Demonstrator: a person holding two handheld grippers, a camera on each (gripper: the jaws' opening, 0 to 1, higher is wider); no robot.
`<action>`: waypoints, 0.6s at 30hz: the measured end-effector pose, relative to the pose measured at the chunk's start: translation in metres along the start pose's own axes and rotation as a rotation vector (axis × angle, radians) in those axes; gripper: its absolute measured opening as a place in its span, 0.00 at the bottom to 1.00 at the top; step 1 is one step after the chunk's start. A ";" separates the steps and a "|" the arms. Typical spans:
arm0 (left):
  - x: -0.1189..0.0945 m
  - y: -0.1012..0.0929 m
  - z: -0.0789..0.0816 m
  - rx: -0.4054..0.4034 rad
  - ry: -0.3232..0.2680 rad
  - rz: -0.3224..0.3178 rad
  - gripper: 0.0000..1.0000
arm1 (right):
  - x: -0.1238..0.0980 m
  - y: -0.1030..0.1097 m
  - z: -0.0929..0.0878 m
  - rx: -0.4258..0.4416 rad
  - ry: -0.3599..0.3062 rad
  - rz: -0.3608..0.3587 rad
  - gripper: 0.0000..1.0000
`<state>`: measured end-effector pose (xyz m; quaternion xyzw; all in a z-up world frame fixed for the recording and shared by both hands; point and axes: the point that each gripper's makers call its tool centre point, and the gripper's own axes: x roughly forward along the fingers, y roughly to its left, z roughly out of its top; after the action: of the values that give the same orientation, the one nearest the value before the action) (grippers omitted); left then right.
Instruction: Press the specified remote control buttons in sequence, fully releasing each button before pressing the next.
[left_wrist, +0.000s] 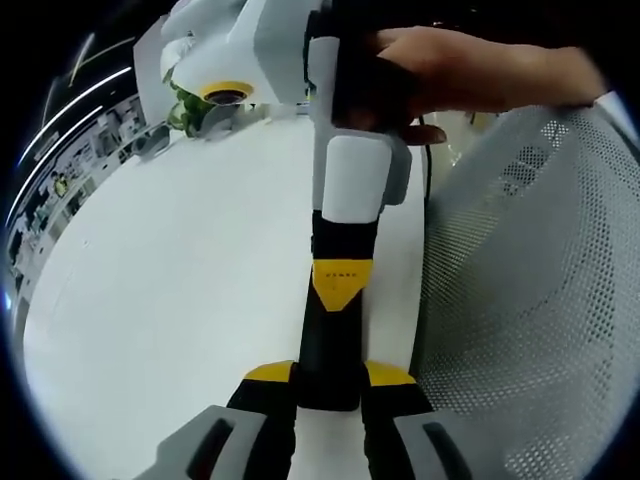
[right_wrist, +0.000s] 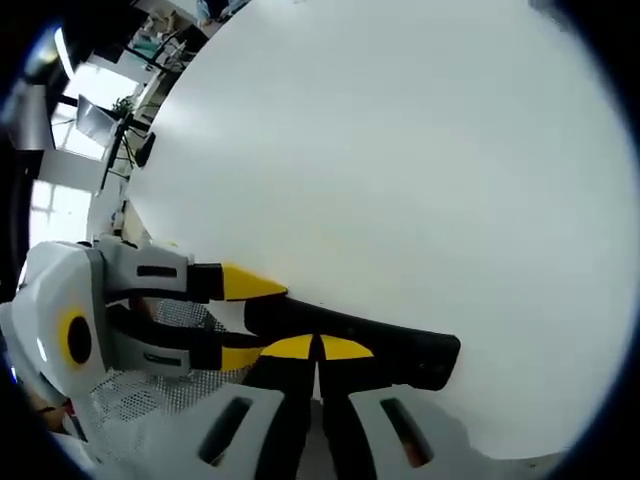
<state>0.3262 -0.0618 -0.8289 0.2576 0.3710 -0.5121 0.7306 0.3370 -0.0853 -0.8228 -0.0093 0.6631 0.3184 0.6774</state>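
A slim black remote control (left_wrist: 328, 350) is held over the white table (left_wrist: 180, 290), and my left gripper (left_wrist: 330, 375) is shut on its near end. In the right gripper view the remote (right_wrist: 400, 345) lies crosswise, with the left gripper (right_wrist: 240, 320) clamping its left end. My right gripper (right_wrist: 318, 348) is shut, its yellow tips together and resting on the remote's top face. The left gripper view has the right gripper (left_wrist: 343, 290) coming down from above, held by a person's hand (left_wrist: 460, 70). The remote's buttons are hidden.
A grey mesh chair back (left_wrist: 530, 280) stands close on the right of the table, and its mesh (right_wrist: 150, 390) sits below the left gripper. A green plant (left_wrist: 190, 105) stands at the table's far edge. Shelves and office clutter (left_wrist: 60, 180) lie beyond.
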 end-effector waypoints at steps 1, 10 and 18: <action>0.000 0.000 0.000 -0.001 0.000 0.001 0.24 | 0.000 0.000 0.000 -0.008 -0.001 -0.008 0.00; 0.000 0.000 0.000 -0.003 -0.006 0.001 0.23 | 0.002 0.004 0.001 -0.143 -0.006 -0.096 0.00; 0.001 0.000 0.001 -0.012 0.004 0.017 0.25 | 0.001 0.001 0.001 -0.116 -0.011 -0.042 0.00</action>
<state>0.3262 -0.0629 -0.8292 0.2575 0.3733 -0.5031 0.7357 0.3379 -0.0840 -0.8231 -0.0609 0.6396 0.3418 0.6858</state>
